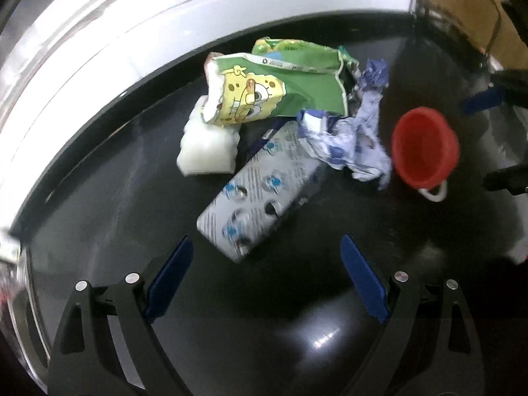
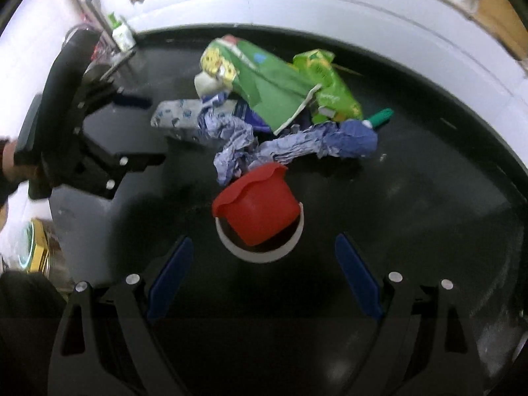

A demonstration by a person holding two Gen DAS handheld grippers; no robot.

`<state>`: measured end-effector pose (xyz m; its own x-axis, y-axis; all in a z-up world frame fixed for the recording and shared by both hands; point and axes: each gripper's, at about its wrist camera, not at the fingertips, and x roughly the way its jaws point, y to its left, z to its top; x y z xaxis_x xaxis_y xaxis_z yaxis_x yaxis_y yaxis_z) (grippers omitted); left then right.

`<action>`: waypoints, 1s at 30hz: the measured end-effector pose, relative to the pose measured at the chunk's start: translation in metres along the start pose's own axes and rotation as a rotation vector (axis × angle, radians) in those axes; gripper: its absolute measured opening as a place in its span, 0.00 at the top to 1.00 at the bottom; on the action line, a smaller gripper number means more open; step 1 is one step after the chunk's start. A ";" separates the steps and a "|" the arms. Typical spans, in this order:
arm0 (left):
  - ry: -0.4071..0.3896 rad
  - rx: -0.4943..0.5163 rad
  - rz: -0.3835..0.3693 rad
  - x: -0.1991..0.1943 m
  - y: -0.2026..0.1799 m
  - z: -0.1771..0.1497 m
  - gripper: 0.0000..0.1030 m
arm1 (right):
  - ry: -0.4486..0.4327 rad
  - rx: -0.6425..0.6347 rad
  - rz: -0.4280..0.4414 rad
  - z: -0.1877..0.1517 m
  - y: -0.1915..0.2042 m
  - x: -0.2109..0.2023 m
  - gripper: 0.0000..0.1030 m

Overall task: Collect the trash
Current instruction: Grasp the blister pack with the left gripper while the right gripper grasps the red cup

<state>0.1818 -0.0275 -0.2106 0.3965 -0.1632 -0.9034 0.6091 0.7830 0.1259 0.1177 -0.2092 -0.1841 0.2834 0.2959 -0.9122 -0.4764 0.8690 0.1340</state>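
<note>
My glossy black tabletop (image 2: 429,217) runs back to a white wall (image 2: 297,3). At the far left corner, I see a white bottle with a green top (image 2: 122,34) beside some metal bars (image 2: 102,38), blurred. Low on my left sits a yellow object (image 2: 38,250), unclear.

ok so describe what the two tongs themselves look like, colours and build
Both tongs, left and right, match: matte black angular frames with triangular cut-outs, round silver rivets at the joints, and flat blue pads lining the fingers. No cables or markings show. The right view shows the left tool's black body and a bit of bare hand behind it.
</note>
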 end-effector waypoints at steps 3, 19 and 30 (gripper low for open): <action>-0.007 0.050 -0.040 0.012 0.002 0.008 0.15 | 0.033 -0.030 0.022 0.007 -0.003 0.017 0.17; 0.016 0.027 -0.142 0.013 -0.006 0.003 0.63 | 0.069 -0.121 0.063 0.034 -0.003 0.037 0.40; -0.047 -0.171 -0.089 -0.048 -0.010 -0.015 0.63 | -0.047 -0.078 0.042 0.032 0.007 -0.022 0.40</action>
<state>0.1464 -0.0186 -0.1748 0.3803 -0.2614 -0.8872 0.5193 0.8541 -0.0290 0.1350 -0.1971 -0.1512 0.2997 0.3511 -0.8871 -0.5511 0.8227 0.1394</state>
